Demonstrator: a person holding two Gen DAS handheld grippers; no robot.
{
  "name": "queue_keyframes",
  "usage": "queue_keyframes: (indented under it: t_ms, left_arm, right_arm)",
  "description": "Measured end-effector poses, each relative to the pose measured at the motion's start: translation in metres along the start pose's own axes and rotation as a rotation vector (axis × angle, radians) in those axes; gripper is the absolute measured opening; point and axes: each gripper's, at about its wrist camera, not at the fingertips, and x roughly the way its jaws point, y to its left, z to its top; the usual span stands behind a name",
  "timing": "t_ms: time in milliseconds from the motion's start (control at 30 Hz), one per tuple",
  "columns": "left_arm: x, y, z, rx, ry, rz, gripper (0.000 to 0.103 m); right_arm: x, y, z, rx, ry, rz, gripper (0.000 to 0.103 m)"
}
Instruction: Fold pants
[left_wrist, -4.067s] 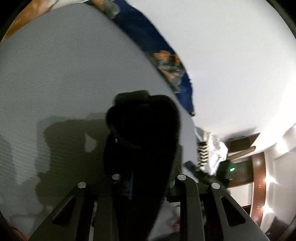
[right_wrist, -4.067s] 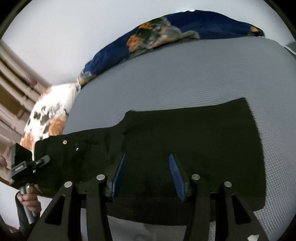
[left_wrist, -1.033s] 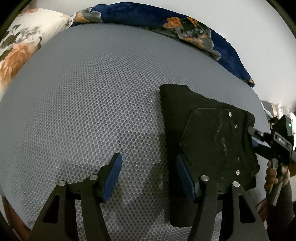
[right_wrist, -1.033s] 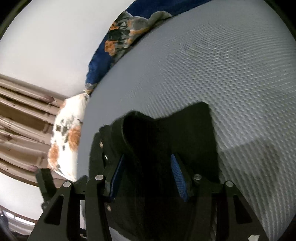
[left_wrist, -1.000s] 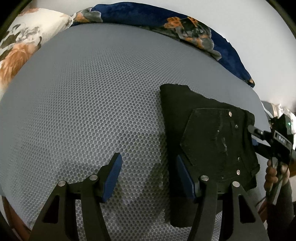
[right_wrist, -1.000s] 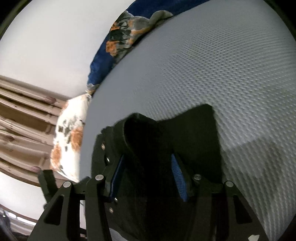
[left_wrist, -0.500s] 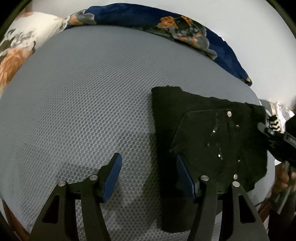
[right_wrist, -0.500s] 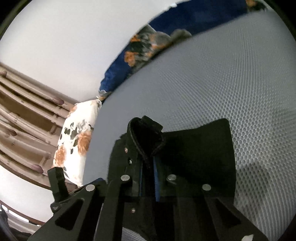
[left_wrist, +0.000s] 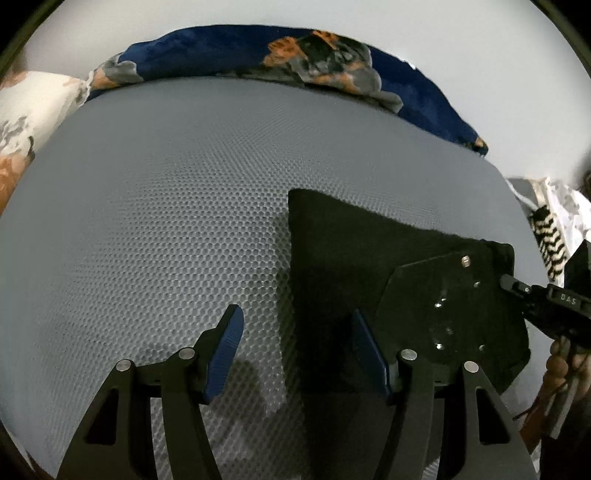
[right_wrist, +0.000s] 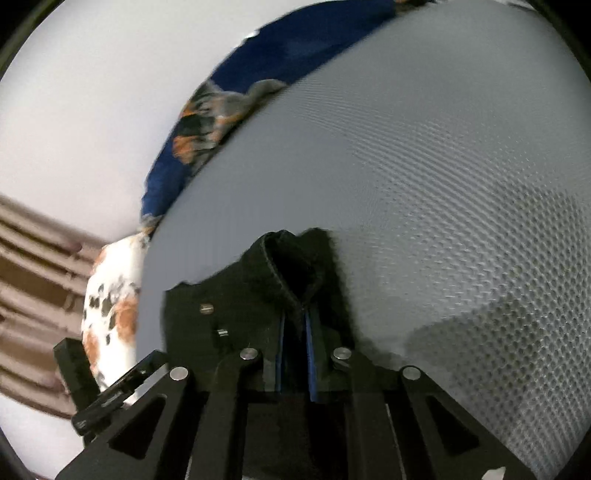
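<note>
My left gripper (left_wrist: 295, 350) is wide open with nothing in it, low over the grey bed (left_wrist: 155, 206), and the black pants (left_wrist: 362, 254) lie folded just to its right, with its right finger at their edge. My right gripper (right_wrist: 293, 354) is pinched tight on a raised fold of the pants (right_wrist: 288, 273), lifting that bit above the bed (right_wrist: 443, 192).

The right gripper (right_wrist: 293, 354), spread wide a second ago, closed its fingers (right_wrist: 309, 363) on a raised fold of the black fabric pants (right_wrist: 258, 295). The left gripper (left_wrist: 295, 350), which gripped the pants four seconds ago, let go and pulled back over the grey honeycomb-mesh bed (left_wrist: 166, 221).
</note>
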Motion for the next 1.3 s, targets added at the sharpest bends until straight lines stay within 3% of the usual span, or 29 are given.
queue_keyframes:
  t_ms: [100, 233, 600, 967, 1033, 1067, 1300]
  left_arm:
    - [0.013, -0.001, -0.002, 0.012, 0.02, 0.018, 0.062]
    - [0.025, -0.004, -0.007, 0.036, 0.032, 0.027, 0.064]
    - [0.011, -0.004, -0.029, 0.034, 0.046, 0.009, 0.064]
    - [-0.006, -0.012, -0.059, 0.094, 0.058, 0.007, 0.065]
    - [-0.009, -0.011, -0.065, 0.095, 0.056, 0.005, 0.065]
    - [-0.011, -0.011, -0.066, 0.093, 0.057, 0.006, 0.065]
    - [-0.022, -0.009, -0.078, 0.113, 0.053, 0.006, 0.065]
  right_arm:
    - [-0.001, 0.002, -0.001, -0.022, 0.0, -0.026, 0.012]
    - [-0.011, 0.01, -0.002, -0.043, -0.007, -0.072, 0.024]
    - [-0.046, 0.026, -0.046, -0.122, 0.001, -0.11, 0.025]
    - [-0.043, 0.033, -0.067, -0.173, 0.034, -0.14, 0.025]
    - [-0.042, 0.035, -0.07, -0.184, 0.036, -0.156, 0.021]
    - [-0.043, 0.036, -0.071, -0.19, 0.027, -0.165, 0.013]
    - [-0.057, 0.049, -0.086, -0.22, -0.017, -0.209, 0.009]
